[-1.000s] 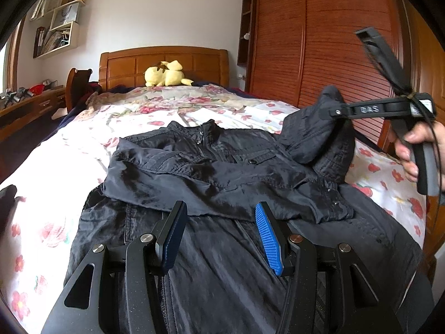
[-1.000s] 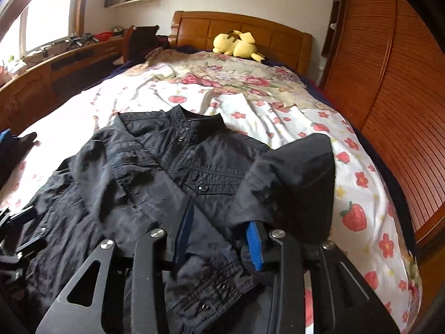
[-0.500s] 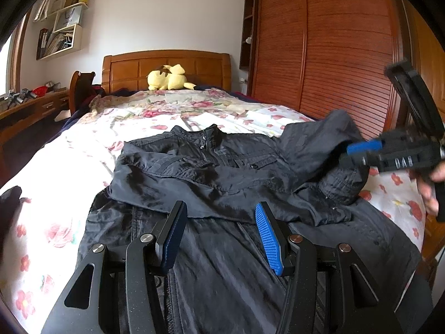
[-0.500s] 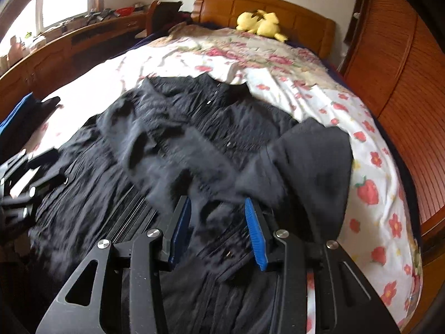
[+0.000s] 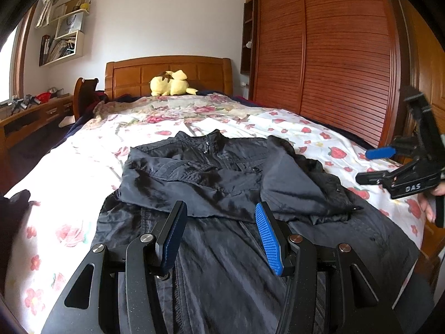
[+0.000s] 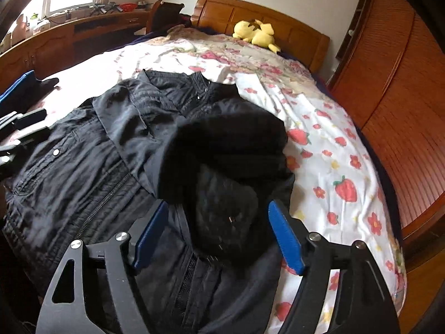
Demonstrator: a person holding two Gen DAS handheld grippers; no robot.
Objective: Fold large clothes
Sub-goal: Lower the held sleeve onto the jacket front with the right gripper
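A black jacket (image 5: 211, 183) lies face up on the flowered bed sheet (image 5: 83, 172), collar towards the headboard. Its left sleeve (image 5: 178, 175) is folded across the chest. The right sleeve (image 6: 228, 144) now lies doubled over the body, with its cuff (image 6: 225, 214) between the opening jaws of my right gripper (image 6: 217, 211); the pads do not press on it. In the left wrist view the right gripper (image 5: 374, 165) hangs off the jacket's right side, held by a hand (image 5: 428, 208). My left gripper (image 5: 219, 231) hovers open over the jacket's lower front, with nothing between its fingers.
A yellow plush toy (image 5: 171, 83) sits by the wooden headboard (image 5: 167, 69). A slatted wooden wardrobe (image 5: 333, 55) runs along the bed's right side, and a long desk (image 6: 69, 36) along the left. A dark cloth (image 5: 14, 208) lies at the bed's left edge.
My right gripper brought the raised right sleeve down and in over the jacket, then its jaws spread apart and the sleeve dropped onto the body. The left gripper stayed put.
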